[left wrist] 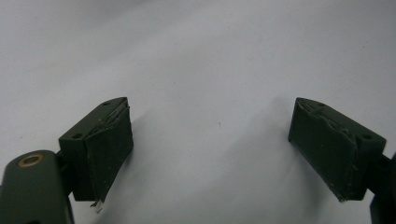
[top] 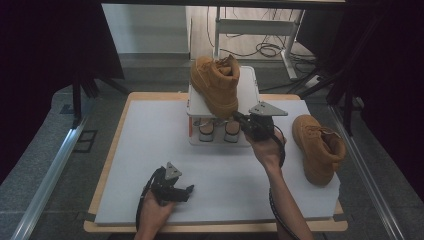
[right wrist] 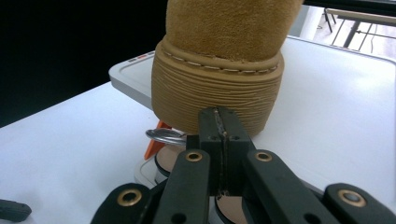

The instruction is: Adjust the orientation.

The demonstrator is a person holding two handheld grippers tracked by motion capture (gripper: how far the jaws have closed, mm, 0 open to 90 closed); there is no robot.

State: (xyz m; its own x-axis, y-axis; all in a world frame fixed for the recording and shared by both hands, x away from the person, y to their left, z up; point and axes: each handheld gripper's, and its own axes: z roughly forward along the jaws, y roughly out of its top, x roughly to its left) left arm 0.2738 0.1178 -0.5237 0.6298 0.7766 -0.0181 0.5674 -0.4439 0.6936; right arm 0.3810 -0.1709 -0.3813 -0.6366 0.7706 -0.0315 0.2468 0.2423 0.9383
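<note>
Two of my fingers, on the right gripper (right wrist: pixel 219 122), are pressed together with nothing between them, their tips just at the ribbed sole of the tan boot (right wrist: pixel 219 60) that stands in front of them. In the right gripper view the fingers rise against the toe end of that sole; whether they touch it I cannot tell. Below the sole I see a metal ring beside an orange piece (right wrist: pixel 154 142), tucked under the white rack (right wrist: pixel 345 88) the boot stands on.

From the high view, my right gripper (top: pixel 239 119) points left toward the front edge of the rack (top: pixel 248 85), at the far middle of the desk (top: pixel 150 150), with the boot (top: pixel 216 84) on its top level, toe toward me. On the lower level sit two small round things (top: pixel 218 130) side by side; I cannot make out what they are.

My left gripper (left wrist: pixel 210 149) has its fingers (left wrist: pixel 109 144) spread wide, empty, over the bare white surface (left wrist: pixel 210 56). In the high view it rests (top: pixel 189 190) near the front edge of the desk, well apart from the rack.

A second tan boot (top: pixel 318 147) lies at the right side of the desk, near my right forearm, toe toward me, well apart from the first.
</note>
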